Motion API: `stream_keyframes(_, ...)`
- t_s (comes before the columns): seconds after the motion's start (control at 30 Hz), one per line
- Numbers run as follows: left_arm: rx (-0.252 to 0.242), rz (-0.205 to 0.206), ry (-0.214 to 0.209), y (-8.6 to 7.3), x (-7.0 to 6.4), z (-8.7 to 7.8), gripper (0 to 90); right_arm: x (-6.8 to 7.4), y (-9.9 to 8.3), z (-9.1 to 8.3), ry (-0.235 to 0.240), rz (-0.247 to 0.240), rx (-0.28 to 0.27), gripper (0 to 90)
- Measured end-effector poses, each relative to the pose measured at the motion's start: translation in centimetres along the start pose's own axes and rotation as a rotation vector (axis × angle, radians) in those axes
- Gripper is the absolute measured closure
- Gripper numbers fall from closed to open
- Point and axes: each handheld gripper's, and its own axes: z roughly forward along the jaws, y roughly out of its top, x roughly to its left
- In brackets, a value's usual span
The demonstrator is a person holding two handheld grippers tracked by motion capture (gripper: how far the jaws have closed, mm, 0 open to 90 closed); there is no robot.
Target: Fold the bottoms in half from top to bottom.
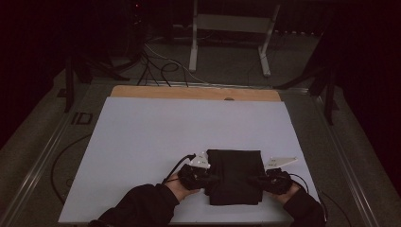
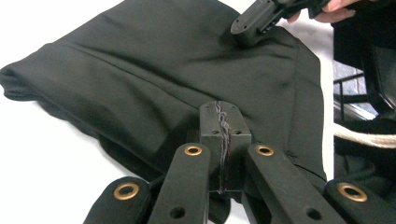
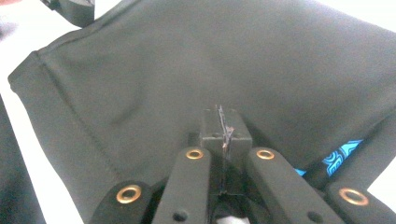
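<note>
Both tongs (image 1: 213,181) (image 1: 255,180) pinch folded black cloth (image 1: 235,175), long axis running away from person.

no readable text, label, brand or number on anything shown

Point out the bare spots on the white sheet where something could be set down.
The white sheet is bare left of the black folded cloth and between it and the wooden table edge. A narrower strip runs right of the cloth. The near edge is crowded: left claw and right claw close against the cloth's sides.
</note>
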Motion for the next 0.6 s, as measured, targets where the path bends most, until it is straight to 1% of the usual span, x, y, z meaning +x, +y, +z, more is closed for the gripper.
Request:
stream_keyframes(0.03, 0.005, 0.002, -0.002, -0.02, -0.09, 0.06, 89.9, 0.12, -0.04, -0.08, -0.007, -0.002, 0.003, 90.0)
stream_keyframes(0.07, 0.007, 0.006, 0.0, -0.05, -0.23, 0.14, 89.9, 0.13, -0.06, -0.19, -0.003, -0.001, 0.0, 90.0)
stream_keyframes(0.2, -0.002, 0.03, 0.016, 0.01, -0.72, 0.09, 89.9, 0.49, -0.12, -0.57, -0.006, -0.006, -0.006, 90.0)
stream_keyframes(0.23, -0.003, 0.032, 0.011, 0.07, -0.78, 0.11, 89.9, 0.47, -0.13, -0.64, -0.019, -0.017, -0.009, 90.0)
stream_keyframes(0.3, 0.006, 0.036, 0.014, 0.11, -0.85, 0.26, 89.9, 0.42, -0.08, -0.71, -0.031, -0.014, -0.015, 90.0)
stream_keyframes(0.37, 0.021, 0.039, 0.013, -0.03, -0.92, 0.51, 89.9, 0.24, -0.15, -0.54, -0.047, -0.013, -0.002, 90.0)
stream_keyframes(0.4, 0.024, 0.034, 0.012, -0.14, -0.91, 0.59, 89.9, 0.24, -0.21, -0.41, -0.047, -0.016, 0.009, 90.0)
stream_keyframes(0.43, 0.029, 0.026, 0.003, -0.22, -0.84, 0.61, 89.9, 0.21, -0.29, -0.31, -0.052, -0.024, 0.017, 90.0)
stream_keyframes(0.53, 0.036, 0.019, -0.001, -0.41, -0.77, 0.67, 89.9, 0.27, -0.4, -0.23, -0.052, -0.03, 0.034, 90.0)
stream_keyframes(0.6, 0.047, 0.025, -0.002, -0.51, -0.81, 0.72, 89.9, 0.31, -0.49, -0.26, -0.043, -0.034, 0.041, 90.0)
